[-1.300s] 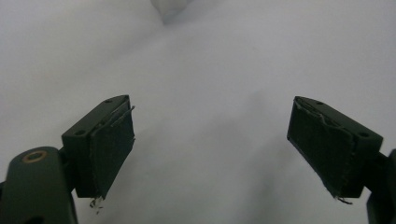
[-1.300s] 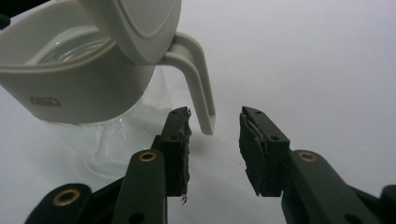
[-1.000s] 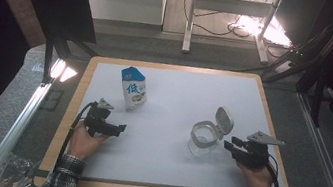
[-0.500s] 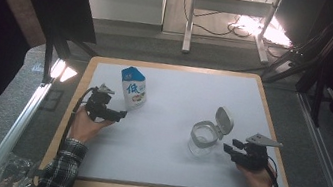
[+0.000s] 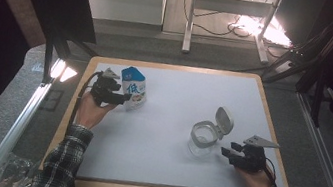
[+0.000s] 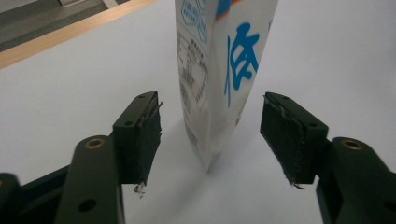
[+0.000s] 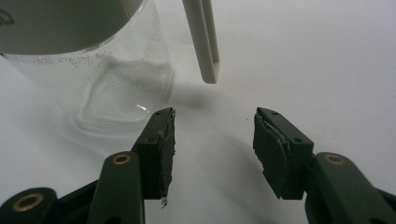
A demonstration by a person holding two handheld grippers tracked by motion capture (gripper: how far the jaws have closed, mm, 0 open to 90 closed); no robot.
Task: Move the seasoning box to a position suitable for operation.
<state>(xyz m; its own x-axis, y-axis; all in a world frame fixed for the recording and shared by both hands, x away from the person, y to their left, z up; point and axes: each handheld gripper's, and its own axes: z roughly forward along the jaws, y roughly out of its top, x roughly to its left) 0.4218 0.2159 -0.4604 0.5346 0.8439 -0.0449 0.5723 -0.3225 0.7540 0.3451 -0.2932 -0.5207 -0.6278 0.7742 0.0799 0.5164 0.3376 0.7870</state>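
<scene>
Carton stands upright on table, far-left part, near rear edge. Your left gripper sits just left of carton; carton stands between its jaws, gap either side. Jar stands right of centre, lid tipped up behind it. Your right gripper sits just right of jar, well apart from carton; jar lies ahead-left of its jaws.

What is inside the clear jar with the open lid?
The clear jar looks empty: through its wall the right gripper view shows only tiny droplets or bubbles and the bare bottom. Its upper part there is covered by the white rim.
</scene>
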